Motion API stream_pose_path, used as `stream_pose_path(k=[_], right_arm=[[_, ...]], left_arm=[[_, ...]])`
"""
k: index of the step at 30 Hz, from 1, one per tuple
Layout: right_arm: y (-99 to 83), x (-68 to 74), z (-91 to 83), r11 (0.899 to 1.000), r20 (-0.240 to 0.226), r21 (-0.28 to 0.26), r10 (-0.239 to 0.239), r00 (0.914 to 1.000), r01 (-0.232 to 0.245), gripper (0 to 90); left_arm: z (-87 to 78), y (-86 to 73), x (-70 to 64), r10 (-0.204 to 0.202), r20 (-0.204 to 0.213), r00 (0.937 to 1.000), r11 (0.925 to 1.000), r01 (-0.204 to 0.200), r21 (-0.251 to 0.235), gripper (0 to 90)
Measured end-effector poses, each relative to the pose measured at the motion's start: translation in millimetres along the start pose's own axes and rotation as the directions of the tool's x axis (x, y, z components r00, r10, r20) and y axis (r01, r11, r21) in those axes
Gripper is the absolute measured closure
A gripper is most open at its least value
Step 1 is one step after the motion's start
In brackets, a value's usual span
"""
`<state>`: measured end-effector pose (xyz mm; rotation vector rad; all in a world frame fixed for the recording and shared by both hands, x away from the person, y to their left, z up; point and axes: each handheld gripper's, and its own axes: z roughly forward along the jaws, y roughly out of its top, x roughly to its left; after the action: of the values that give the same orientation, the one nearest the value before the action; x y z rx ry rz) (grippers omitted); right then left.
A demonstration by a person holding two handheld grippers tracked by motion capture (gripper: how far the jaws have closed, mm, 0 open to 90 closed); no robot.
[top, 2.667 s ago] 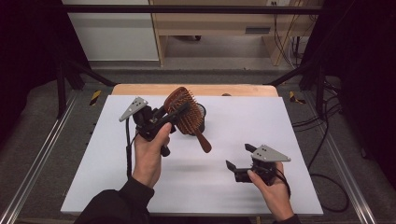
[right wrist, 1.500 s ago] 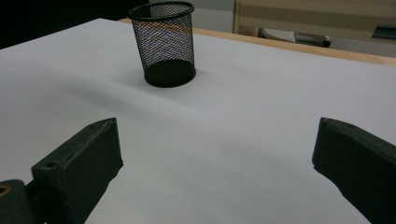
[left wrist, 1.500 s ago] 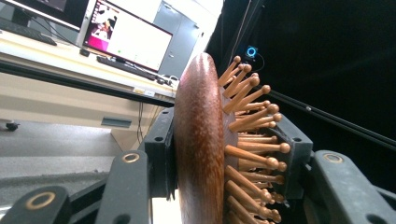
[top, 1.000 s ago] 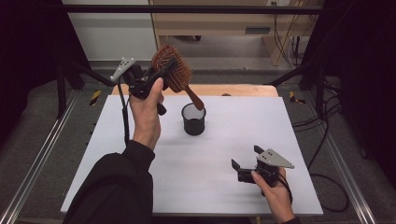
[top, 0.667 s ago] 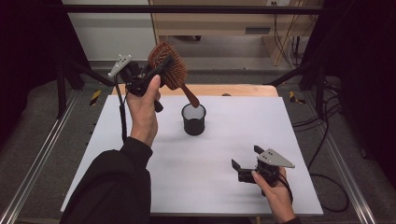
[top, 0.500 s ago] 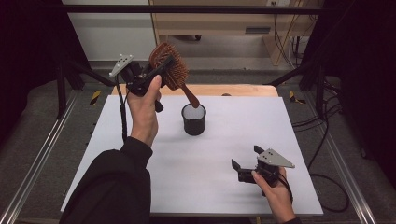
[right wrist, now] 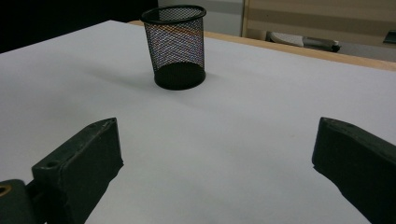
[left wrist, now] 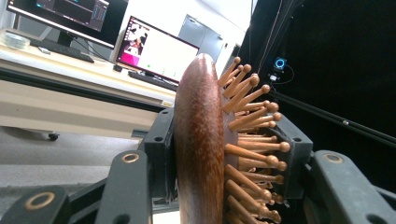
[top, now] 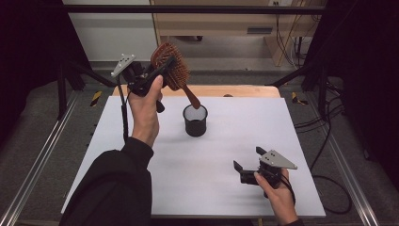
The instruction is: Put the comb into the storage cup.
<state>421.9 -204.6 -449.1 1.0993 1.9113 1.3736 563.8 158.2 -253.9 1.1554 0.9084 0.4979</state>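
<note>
A brown wooden hairbrush (top: 172, 71) hangs high over the back of the table, its handle tip just above a black mesh cup (top: 195, 120). My left gripper (top: 160, 75) is shut on the brush head; in the left gripper view the brush (left wrist: 205, 144) sits edge-on between both jaws, wooden pins pointing right. My right gripper (top: 247, 165) rests near the table's front right, open with nothing between its jaws. The cup (right wrist: 175, 45) stands upright ahead of it in the right gripper view.
The white tabletop (top: 141, 160) has a wooden strip (top: 244, 91) along its back edge. Metal rails (top: 33, 169) run down both sides. Cables (top: 329, 141) lie on the floor at the right. Desks and lit monitors (left wrist: 159, 51) stand beyond.
My left gripper lifted the hairbrush from low over the table up to the back left; over the last second it has barely moved. The right gripper stayed put.
</note>
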Motion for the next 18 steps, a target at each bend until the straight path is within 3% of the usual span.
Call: stream_pose_path(k=[4,18], right_arm=[[0.9,-0.7,-1.1,1.0,0.004,-0.008,0.004,1.0,-0.004,2.4],[0.5,-1.9,-1.2,1.0,0.0,-0.003,0.007,1.0,-0.007,2.2]], left_arm=[[2.6,0.9,0.4,0.025,0.005,0.9997,0.9997,-0.025,0.006,50.9],[9.3,-6.1,0.5,0.038,-0.001,0.9993,0.9988,-0.037,0.033,50.9]])
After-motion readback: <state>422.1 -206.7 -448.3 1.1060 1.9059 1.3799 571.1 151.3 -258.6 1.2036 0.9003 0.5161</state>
